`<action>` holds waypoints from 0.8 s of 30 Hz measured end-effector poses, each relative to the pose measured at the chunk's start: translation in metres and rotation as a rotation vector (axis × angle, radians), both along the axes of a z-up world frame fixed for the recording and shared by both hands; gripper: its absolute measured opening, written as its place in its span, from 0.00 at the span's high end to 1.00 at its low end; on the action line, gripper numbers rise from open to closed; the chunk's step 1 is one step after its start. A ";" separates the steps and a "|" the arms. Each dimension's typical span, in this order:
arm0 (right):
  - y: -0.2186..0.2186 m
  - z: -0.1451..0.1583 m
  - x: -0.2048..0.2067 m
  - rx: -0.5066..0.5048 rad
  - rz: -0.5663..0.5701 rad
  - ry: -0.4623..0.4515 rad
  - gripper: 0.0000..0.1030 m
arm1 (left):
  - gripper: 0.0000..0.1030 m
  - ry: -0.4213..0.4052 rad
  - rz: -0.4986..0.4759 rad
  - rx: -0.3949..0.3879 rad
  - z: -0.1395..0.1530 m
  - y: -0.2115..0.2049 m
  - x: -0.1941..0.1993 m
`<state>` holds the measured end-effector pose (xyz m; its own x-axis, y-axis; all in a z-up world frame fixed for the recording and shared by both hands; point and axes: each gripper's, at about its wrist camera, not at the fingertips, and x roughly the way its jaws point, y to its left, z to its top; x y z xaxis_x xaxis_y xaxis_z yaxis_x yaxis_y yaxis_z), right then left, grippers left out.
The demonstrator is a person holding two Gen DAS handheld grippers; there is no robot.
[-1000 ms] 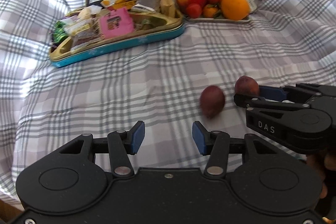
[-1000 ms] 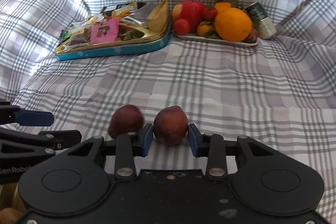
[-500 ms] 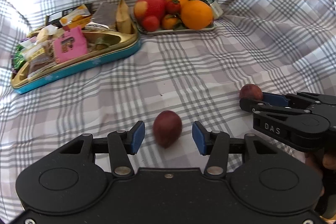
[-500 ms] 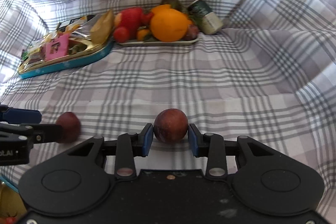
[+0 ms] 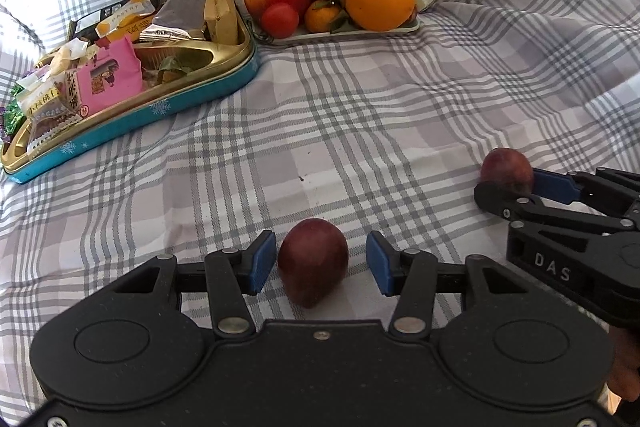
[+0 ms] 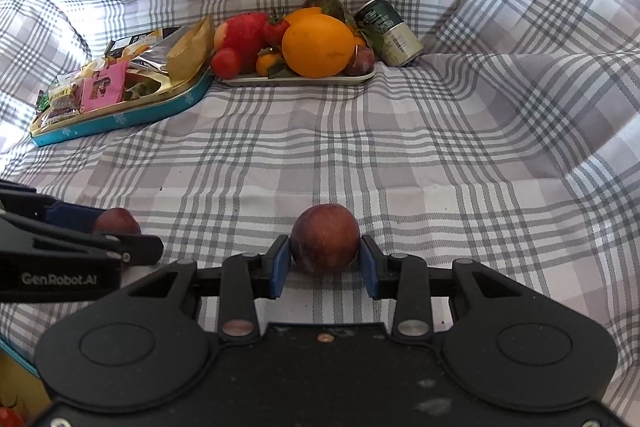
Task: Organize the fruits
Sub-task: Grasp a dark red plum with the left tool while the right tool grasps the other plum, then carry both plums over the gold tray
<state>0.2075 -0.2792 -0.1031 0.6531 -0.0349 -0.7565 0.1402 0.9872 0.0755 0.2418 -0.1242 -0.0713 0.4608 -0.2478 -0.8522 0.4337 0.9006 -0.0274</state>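
Both my grippers point down at the checked cloth (image 5: 360, 115). Far back on it sit the snack tin (image 5: 132, 123) and the fruit tray (image 6: 304, 79). My left gripper (image 5: 316, 263) is wide open around a plum (image 5: 313, 261); the blue pads do not touch it. My right gripper (image 6: 325, 261) squeezes the other plum (image 6: 325, 238) tight between its pads.

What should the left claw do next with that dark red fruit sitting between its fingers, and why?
Probably squeeze shut. The left gripper is open, and the dark red fruit already sits between its blue pads with gaps on both sides. The right gripper already clamps its own fruit, so both could then go to the fruit tray.
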 end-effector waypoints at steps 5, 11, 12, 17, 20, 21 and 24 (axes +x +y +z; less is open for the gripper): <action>0.000 -0.001 0.004 -0.003 -0.002 -0.002 0.63 | 0.46 -0.001 0.016 -0.006 0.000 0.001 0.004; 0.003 -0.002 0.006 -0.024 0.002 -0.004 0.61 | 0.57 -0.001 0.033 -0.008 0.000 0.002 0.004; 0.003 -0.003 0.007 -0.026 0.001 -0.004 0.61 | 0.57 0.000 0.036 -0.009 0.001 0.001 0.004; 0.003 -0.002 0.006 -0.034 0.006 -0.001 0.62 | 0.57 0.002 0.044 -0.005 0.003 0.002 0.000; 0.002 0.000 0.004 -0.020 0.007 0.004 0.62 | 0.57 -0.005 0.049 -0.005 0.007 0.004 -0.002; 0.002 0.001 0.003 -0.011 0.006 0.006 0.62 | 0.57 -0.008 0.050 -0.004 0.008 0.005 -0.003; 0.003 0.005 -0.002 0.000 0.005 0.005 0.62 | 0.57 -0.020 0.056 -0.004 0.015 0.008 -0.006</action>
